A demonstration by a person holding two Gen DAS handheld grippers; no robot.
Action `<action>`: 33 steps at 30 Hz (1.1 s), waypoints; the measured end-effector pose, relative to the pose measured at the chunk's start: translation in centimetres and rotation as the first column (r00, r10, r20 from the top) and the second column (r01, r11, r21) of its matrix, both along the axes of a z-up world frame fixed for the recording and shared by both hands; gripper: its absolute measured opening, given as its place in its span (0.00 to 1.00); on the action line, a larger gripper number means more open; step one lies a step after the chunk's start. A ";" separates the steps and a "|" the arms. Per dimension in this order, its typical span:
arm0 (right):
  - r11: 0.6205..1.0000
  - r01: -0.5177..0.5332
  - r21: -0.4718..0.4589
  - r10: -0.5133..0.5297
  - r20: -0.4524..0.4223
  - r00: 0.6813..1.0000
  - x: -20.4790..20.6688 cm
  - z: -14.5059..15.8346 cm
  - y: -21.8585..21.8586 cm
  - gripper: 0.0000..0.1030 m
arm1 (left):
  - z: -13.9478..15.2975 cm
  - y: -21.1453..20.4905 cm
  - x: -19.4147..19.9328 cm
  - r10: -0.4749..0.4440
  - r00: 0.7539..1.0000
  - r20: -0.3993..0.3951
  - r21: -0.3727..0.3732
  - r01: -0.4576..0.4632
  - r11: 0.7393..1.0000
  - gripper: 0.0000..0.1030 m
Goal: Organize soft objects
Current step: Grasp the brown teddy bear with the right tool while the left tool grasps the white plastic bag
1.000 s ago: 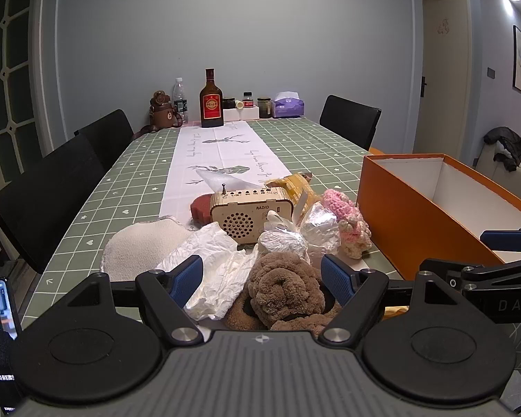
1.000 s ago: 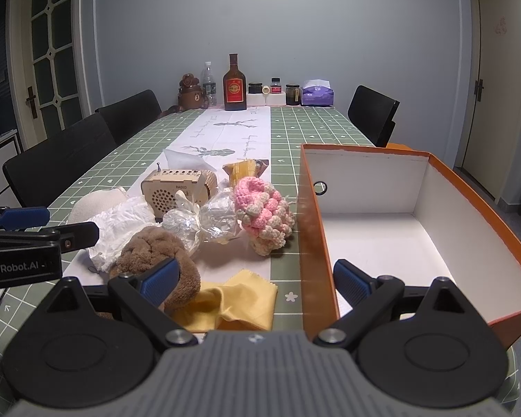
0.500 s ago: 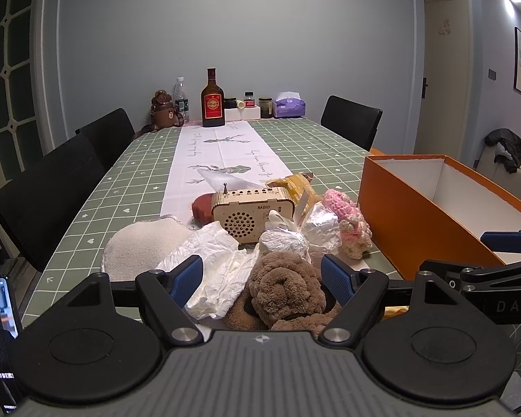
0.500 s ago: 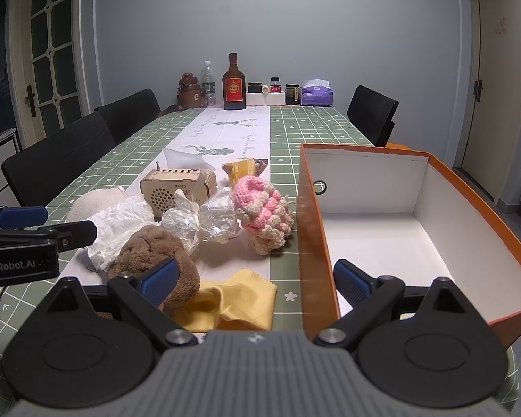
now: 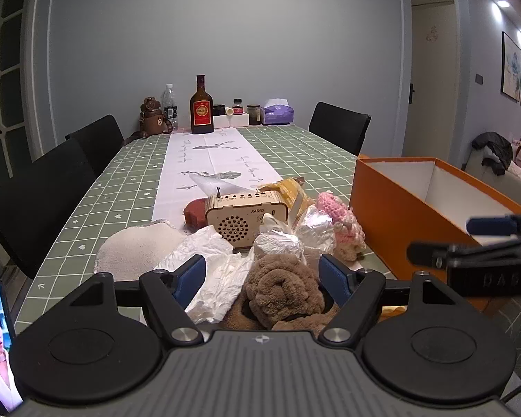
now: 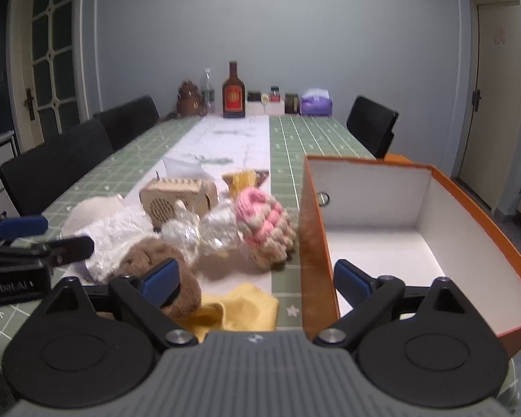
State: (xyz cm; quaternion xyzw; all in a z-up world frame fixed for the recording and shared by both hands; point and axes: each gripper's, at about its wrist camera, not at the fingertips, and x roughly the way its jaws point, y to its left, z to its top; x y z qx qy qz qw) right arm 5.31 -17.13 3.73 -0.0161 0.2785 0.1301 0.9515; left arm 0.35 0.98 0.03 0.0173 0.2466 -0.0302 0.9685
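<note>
Box: orange box (image 6: 413, 215) fills the right half of the right wrist frame, open and bare inside.
Towel: brown towel (image 5: 284, 286) at lower centre of the left wrist frame, on the tabletop (image 5: 128, 180).
Left gripper (image 5: 262, 274): jaws spread, towel between them, pads not pressing.
Right gripper (image 6: 250, 279): jaws spread but just closing a little, holding nothing; yellow cloth (image 6: 239, 307) below.
Advice: probably sink the jaws over the towel's bulk, avoiding the white paper (image 5: 212, 267), before squeezing.
</note>
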 end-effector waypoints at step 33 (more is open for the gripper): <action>0.969 -0.199 0.149 0.235 -0.285 0.929 7.0 -6.2 9.0 0.49 | -4.3 6.4 8.1 0.077 0.994 -0.083 0.074 -0.071 0.995 0.86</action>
